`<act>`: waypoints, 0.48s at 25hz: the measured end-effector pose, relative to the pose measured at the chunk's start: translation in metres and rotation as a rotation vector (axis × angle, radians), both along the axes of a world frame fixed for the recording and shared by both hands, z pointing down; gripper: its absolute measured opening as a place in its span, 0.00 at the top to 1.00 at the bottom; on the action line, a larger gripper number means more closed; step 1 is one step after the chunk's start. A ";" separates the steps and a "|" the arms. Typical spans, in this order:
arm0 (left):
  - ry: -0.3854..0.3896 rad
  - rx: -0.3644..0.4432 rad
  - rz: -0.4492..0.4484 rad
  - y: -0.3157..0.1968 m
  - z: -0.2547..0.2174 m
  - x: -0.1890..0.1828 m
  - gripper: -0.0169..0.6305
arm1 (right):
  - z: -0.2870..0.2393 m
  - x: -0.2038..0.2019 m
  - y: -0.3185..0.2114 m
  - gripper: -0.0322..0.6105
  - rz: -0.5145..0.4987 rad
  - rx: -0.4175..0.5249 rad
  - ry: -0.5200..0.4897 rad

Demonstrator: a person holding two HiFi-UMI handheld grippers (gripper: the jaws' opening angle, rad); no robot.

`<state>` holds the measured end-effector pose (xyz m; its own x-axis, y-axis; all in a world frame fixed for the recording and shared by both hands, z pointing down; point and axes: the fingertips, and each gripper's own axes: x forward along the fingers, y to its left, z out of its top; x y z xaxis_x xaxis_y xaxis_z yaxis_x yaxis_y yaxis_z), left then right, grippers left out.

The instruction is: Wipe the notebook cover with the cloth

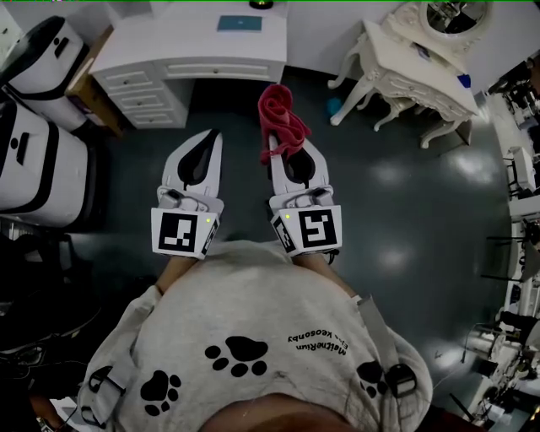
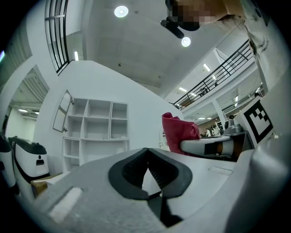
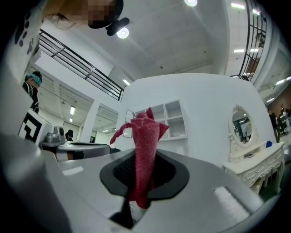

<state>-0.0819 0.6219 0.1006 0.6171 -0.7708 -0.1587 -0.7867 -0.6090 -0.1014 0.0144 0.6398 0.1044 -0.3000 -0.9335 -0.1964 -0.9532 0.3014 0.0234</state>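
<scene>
Cloth, red, clamped between right gripper jaws; bunched end sticks out past the tips toward the desk. Left gripper jaws pressed together, nothing between them. Both grippers near the desk front, over floor.

Head view dim-ish, floor glare patches around 2 o'clock. Gripper views brighter, ceiling lights blown out near 12. Heavy fisheye, black vignette at corners, close foreground soft.
</scene>
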 end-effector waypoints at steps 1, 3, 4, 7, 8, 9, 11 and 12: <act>-0.001 -0.002 -0.002 -0.001 0.001 0.000 0.98 | 0.000 0.001 0.000 0.88 -0.001 0.000 -0.007; -0.003 -0.011 -0.005 -0.003 0.005 -0.001 0.98 | 0.002 0.000 -0.003 0.88 -0.002 -0.005 -0.008; -0.005 -0.017 -0.006 -0.005 0.007 -0.002 0.98 | 0.004 -0.001 -0.005 0.88 -0.004 -0.008 -0.006; -0.005 -0.033 -0.011 -0.015 0.013 -0.006 0.98 | 0.010 -0.007 -0.015 0.87 -0.014 -0.022 0.001; -0.002 -0.037 -0.014 -0.020 0.015 -0.007 0.98 | 0.012 -0.008 -0.019 0.88 -0.017 -0.027 0.003; 0.001 -0.040 -0.016 -0.025 0.017 -0.008 0.98 | 0.013 -0.009 -0.024 0.88 -0.019 -0.032 0.004; 0.007 -0.046 -0.020 -0.038 0.020 -0.010 0.98 | 0.017 -0.010 -0.036 0.88 -0.020 -0.041 0.006; 0.009 -0.046 -0.022 -0.046 0.021 -0.012 0.98 | 0.019 -0.011 -0.043 0.87 -0.020 -0.045 0.007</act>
<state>-0.0937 0.5763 0.1216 0.5989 -0.7905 -0.1282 -0.8005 -0.5956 -0.0668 0.0032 0.5970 0.1237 -0.3203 -0.9351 -0.1518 -0.9467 0.3217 0.0162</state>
